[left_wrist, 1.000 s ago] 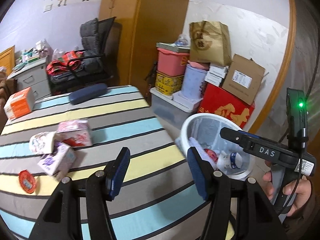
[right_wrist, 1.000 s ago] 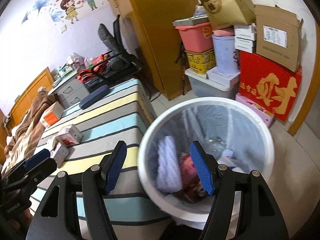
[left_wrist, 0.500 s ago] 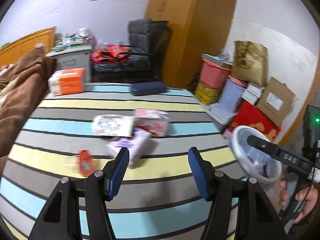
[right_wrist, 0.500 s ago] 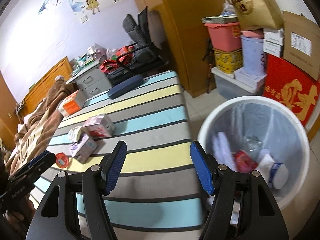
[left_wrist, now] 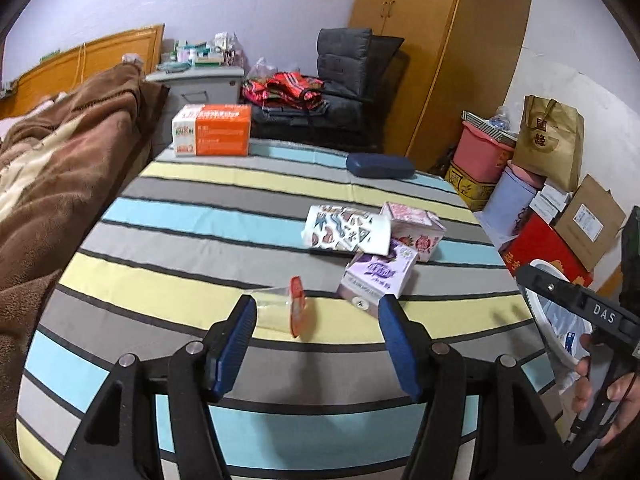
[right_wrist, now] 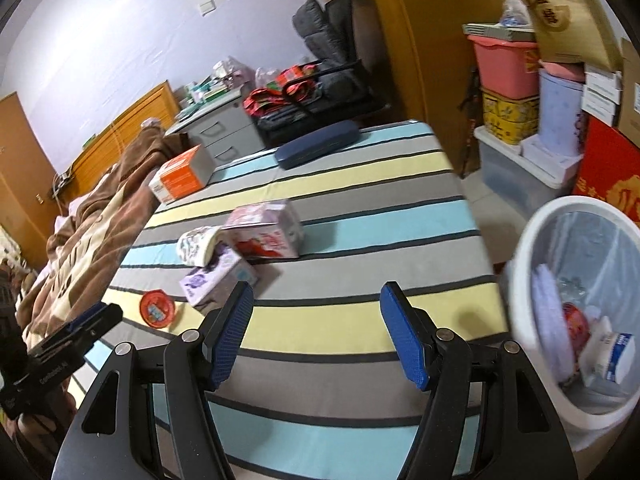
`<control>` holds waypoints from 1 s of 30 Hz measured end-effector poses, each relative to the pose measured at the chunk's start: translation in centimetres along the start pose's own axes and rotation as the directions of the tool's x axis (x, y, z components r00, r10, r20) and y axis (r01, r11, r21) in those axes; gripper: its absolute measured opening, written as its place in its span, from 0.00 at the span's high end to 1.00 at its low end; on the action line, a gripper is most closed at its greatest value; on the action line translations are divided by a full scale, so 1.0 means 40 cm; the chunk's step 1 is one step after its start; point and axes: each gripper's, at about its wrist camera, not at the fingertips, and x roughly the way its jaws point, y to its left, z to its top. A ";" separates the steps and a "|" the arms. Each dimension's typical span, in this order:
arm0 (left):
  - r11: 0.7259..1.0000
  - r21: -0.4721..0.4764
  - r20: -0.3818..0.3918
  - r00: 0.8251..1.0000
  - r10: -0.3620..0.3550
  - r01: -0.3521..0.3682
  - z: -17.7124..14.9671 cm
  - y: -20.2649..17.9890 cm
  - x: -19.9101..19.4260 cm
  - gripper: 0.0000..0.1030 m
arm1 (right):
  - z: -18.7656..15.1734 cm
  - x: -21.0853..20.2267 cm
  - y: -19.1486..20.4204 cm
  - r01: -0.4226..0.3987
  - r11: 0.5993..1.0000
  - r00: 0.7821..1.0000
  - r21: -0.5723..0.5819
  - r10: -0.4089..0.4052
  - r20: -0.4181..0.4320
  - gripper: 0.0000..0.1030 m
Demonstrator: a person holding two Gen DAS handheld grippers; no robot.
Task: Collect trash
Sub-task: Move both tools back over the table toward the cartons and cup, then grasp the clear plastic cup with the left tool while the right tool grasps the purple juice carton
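Left wrist view: lining up left gripper (left_wrist: pixel 316 326) on clear cup (left_wrist: pixel 280 312), jaws just opening, empty; right gripper (right_wrist: pixel 316 330) gaping, empty; next: probably straddling cup, closing.

On the striped bed (left_wrist: pixel 168 240): three small cartons clustered together, namely one patterned white (left_wrist: pixel 347 231), one pink (left_wrist: pixel 414 229) and one purple (left_wrist: pixel 378 276); one clear cup with a red lid (left_wrist: pixel 286 309); one orange-and-white box (left_wrist: pixel 213 129); one dark blue case (left_wrist: pixel 380 165). Beside the bed stands one white bin (right_wrist: pixel 576 304), one in number. Two grippers are present, one per hand.
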 end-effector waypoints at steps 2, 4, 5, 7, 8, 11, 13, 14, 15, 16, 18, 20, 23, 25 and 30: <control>1.000 0.004 -0.013 1.000 0.014 -0.014 -0.003 0.015 0.011 0.35 | 0.004 0.014 0.014 -0.012 1.000 1.000 -0.002 0.012 -0.007 0.35; 1.000 0.019 -0.036 0.999 0.013 -0.013 -0.002 0.026 0.029 0.35 | 0.007 0.032 0.031 -0.015 1.000 1.000 0.000 0.015 -0.017 0.35; 1.000 0.022 -0.053 0.999 0.010 -0.009 -0.001 0.034 0.042 0.35 | 0.009 0.042 0.037 -0.015 1.000 1.000 0.002 0.015 -0.024 0.35; 0.999 0.029 -0.055 0.998 0.035 -0.033 0.000 0.043 0.052 0.35 | 0.012 0.060 0.051 -0.018 1.000 0.999 0.003 0.018 -0.036 0.35; 0.998 0.044 -0.050 0.998 0.040 -0.038 0.002 0.043 0.056 0.35 | 0.014 0.070 0.057 -0.022 1.000 0.999 0.004 0.022 -0.043 0.35; 0.999 0.051 -0.087 0.996 0.019 -0.015 0.008 0.056 0.086 0.34 | 0.016 0.092 0.068 -0.035 0.999 0.997 0.012 0.036 -0.064 0.35; 0.999 0.047 -0.102 0.994 0.024 -0.019 0.012 0.065 0.106 0.34 | 0.016 0.105 0.075 -0.039 0.999 0.996 0.016 0.040 -0.075 0.35; 0.999 0.052 -0.107 0.994 0.023 -0.017 0.015 0.067 0.115 0.34 | 0.015 0.109 0.079 -0.043 0.999 0.996 0.015 0.044 -0.078 0.35; 0.999 0.050 -0.115 0.993 0.019 -0.013 0.018 0.068 0.121 0.34 | 0.015 0.113 0.081 -0.046 0.999 0.996 0.016 0.047 -0.082 0.35; 0.999 0.047 -0.117 0.993 0.010 -0.005 0.020 0.069 0.126 0.34 | 0.015 0.119 0.085 -0.047 0.999 0.995 0.017 0.048 -0.089 0.35; 0.999 0.034 -0.132 0.991 -0.008 0.012 0.023 0.080 0.138 0.34 | 0.016 0.130 0.094 -0.053 0.998 0.993 0.015 0.054 -0.103 0.35; 1.000 0.018 -0.129 0.992 -0.010 0.013 0.027 0.091 0.141 0.34 | 0.015 0.140 0.107 -0.056 0.998 0.992 0.009 0.057 -0.116 0.35; 0.999 -0.021 -0.125 0.992 -0.030 0.028 0.031 0.115 0.146 0.45 | 0.014 0.154 0.127 -0.061 0.998 0.990 0.002 0.061 -0.131 0.35; 0.998 -0.050 -0.145 0.989 -0.034 0.027 0.030 0.132 0.153 0.52 | 0.015 0.163 0.142 -0.058 0.998 0.989 -0.003 0.057 -0.138 0.35; 0.997 -0.080 -0.144 0.989 -0.035 0.024 0.024 0.159 0.152 0.56 | 0.025 0.186 0.174 -0.014 1.000 0.989 -0.023 0.011 -0.150 0.35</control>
